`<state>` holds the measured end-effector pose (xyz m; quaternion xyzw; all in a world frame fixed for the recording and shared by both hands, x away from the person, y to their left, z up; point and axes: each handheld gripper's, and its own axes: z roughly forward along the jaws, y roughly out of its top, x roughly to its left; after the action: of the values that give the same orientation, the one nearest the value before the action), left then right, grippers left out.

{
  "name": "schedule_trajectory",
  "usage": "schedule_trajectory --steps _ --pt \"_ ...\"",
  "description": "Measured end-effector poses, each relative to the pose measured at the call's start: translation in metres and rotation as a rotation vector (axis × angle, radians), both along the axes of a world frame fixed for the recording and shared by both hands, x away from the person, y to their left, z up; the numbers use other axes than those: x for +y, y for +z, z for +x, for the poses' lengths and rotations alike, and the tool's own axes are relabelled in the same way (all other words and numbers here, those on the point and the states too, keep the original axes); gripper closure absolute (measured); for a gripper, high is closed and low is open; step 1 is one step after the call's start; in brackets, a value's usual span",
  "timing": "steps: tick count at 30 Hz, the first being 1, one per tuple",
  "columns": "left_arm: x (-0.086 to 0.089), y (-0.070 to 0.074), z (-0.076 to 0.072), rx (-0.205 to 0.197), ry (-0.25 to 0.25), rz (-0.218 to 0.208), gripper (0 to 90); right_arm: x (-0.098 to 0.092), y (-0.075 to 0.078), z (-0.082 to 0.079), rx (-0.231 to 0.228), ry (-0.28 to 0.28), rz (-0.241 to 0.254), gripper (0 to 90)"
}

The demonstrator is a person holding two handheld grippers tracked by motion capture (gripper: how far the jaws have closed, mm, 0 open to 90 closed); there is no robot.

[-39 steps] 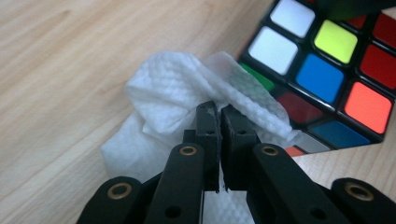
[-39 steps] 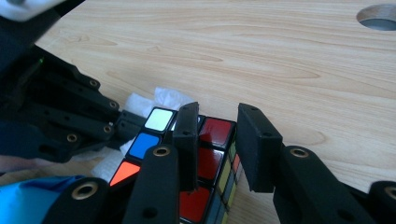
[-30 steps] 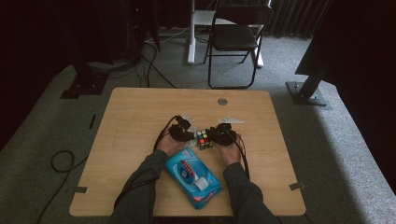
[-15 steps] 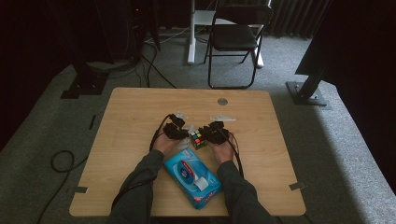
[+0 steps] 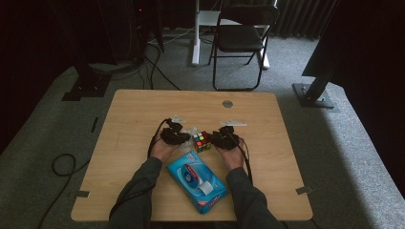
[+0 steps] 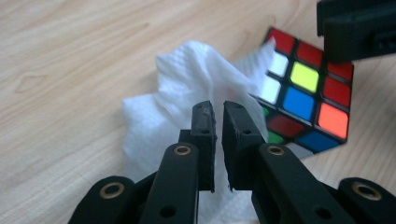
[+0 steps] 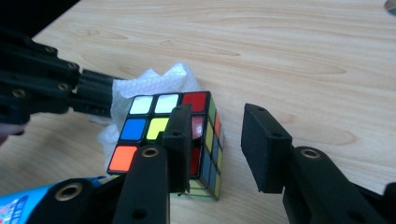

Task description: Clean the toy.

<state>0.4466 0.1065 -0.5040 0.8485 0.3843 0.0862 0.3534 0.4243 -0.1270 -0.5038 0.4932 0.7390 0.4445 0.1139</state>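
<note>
Jaws of the left gripper (image 6: pixel 215 112) stand almost together, a thin gap between the pads and a crumpled white wipe (image 6: pixel 187 88) lying behind and around them; whether a fold is actually pinched I cannot tell, though these jaws have just been easing apart a little. The right gripper (image 7: pixel 219 140) has its jaws plainly parted and has just been opening: one pad sits against the near face of the puzzle cube (image 7: pixel 154 126), the other stands free over bare wood, so nothing is clamped. The cube rests on the tabletop (image 5: pixel 143 109) near its middle, between the two hands, with the wipe touching its left-hand side and draped partly over one corner. Judging by this, the wiping of the cube looks under way: the tissue is out of its pack and against the cube, the steadying grip is let go, and the faces away from the wipe seem left to do. Toward the near edge lies a blue pack of wipes (image 5: pixel 196 181); its printing is too small and blurred to read.
</note>
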Motion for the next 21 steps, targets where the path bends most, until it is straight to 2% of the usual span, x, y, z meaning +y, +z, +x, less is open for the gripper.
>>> schedule_trajectory --steps 2,5,8,11,14,16,18,21 --pt "-0.005 -0.002 0.000 0.006 -0.015 0.014 83.6 0.002 0.000 -0.001 -0.001 0.013 0.004 67.4" --pt "-0.006 -0.004 0.000 0.015 -0.016 0.007 83.8 0.008 0.000 -0.002 0.006 0.039 0.002 70.7" --pt "-0.005 -0.003 0.000 0.006 -0.010 0.012 82.1 0.011 0.000 -0.003 0.009 0.031 0.001 70.4" --pt "0.001 0.002 -0.002 -0.013 0.012 -0.014 77.9 0.011 -0.001 -0.003 0.011 0.028 0.005 70.4" --pt "0.006 0.006 -0.004 -0.030 0.010 -0.026 72.4 0.011 -0.001 -0.003 0.010 0.027 0.006 70.5" --pt "0.005 0.006 -0.003 -0.039 0.019 0.007 63.7 0.012 -0.001 -0.003 0.011 0.027 0.007 70.5" --pt "0.004 0.002 0.000 -0.030 0.023 0.027 58.3 0.013 -0.001 -0.003 0.009 0.029 0.008 70.4" --pt "-0.001 -0.006 0.004 -0.027 0.041 0.093 50.9 0.015 -0.001 -0.003 0.009 0.024 0.007 70.3"
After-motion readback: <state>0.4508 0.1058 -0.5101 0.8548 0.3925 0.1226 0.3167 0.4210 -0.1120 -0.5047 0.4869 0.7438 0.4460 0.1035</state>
